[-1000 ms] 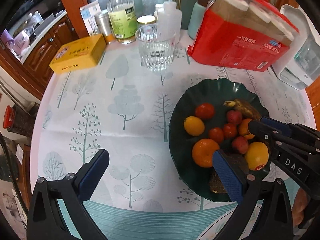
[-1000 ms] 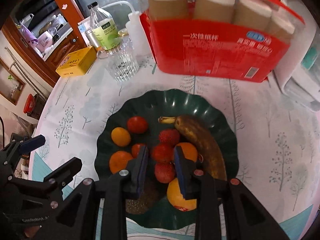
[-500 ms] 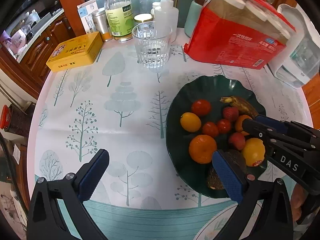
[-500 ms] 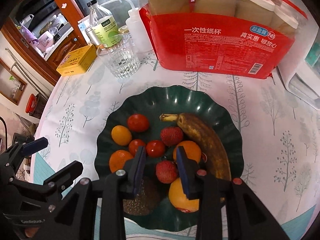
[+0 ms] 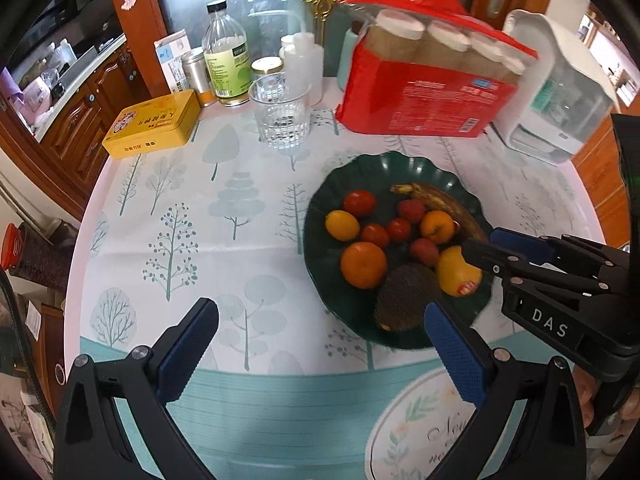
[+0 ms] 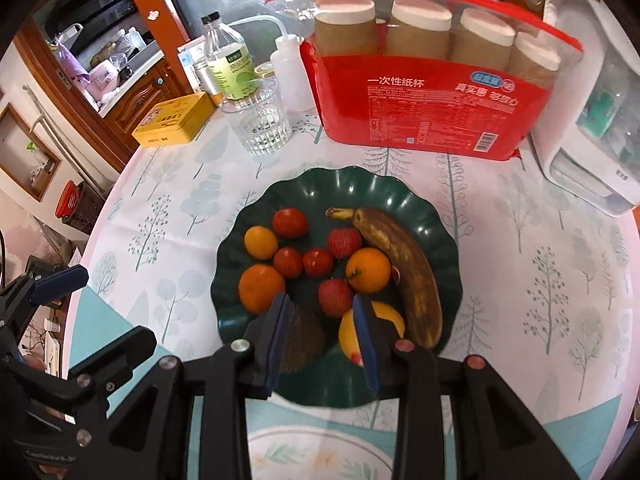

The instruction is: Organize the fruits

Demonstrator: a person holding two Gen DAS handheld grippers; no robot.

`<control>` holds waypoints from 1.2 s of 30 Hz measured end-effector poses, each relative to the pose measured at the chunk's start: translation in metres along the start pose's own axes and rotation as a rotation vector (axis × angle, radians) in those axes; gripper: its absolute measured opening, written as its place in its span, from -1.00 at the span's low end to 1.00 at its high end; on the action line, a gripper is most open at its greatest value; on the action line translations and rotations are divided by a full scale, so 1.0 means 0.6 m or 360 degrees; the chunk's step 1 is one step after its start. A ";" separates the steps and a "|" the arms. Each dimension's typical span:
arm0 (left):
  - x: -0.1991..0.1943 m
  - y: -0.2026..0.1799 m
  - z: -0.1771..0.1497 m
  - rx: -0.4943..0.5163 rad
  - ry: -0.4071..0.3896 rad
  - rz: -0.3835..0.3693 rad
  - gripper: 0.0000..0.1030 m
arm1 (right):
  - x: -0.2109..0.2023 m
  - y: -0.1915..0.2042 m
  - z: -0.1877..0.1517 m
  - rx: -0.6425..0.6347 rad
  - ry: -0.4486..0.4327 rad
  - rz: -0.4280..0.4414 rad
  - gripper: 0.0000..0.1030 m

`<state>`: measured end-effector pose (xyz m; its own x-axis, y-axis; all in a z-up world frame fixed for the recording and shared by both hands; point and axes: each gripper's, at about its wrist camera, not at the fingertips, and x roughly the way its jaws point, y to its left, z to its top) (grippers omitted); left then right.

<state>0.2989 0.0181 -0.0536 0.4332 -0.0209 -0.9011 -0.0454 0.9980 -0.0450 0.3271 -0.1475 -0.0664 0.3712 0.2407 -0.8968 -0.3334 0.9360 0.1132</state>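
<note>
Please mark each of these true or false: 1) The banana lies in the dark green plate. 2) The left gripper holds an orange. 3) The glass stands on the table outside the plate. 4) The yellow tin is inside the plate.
1) True: the banana lies in the dark green plate.
2) False: the left gripper is open and holds nothing; it is over the tablecloth.
3) True: the glass stands on the cloth, beyond the plate.
4) False: the yellow tin sits near the table's far left edge.
</note>
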 end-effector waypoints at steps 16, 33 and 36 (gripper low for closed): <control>-0.078 -0.044 -0.155 0.0058 -0.0051 -0.0057 0.99 | -0.099 -0.004 -0.204 0.0117 -0.0062 -0.0020 -0.33; -0.190 -0.101 -0.307 0.0013 -0.0144 -0.0058 0.99 | -0.261 0.029 -0.376 0.0215 -0.0231 -0.0093 -0.32; -0.204 -0.114 -0.322 -0.0019 -0.0153 -0.0052 0.99 | -0.276 0.027 -0.387 0.0237 -0.0241 -0.0100 -0.32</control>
<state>0.0750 -0.0594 -0.0236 0.5191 -0.0466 -0.8534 -0.0405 0.9960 -0.0791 0.0589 -0.2317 -0.0155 0.5168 0.2059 -0.8310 -0.1781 0.9753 0.1309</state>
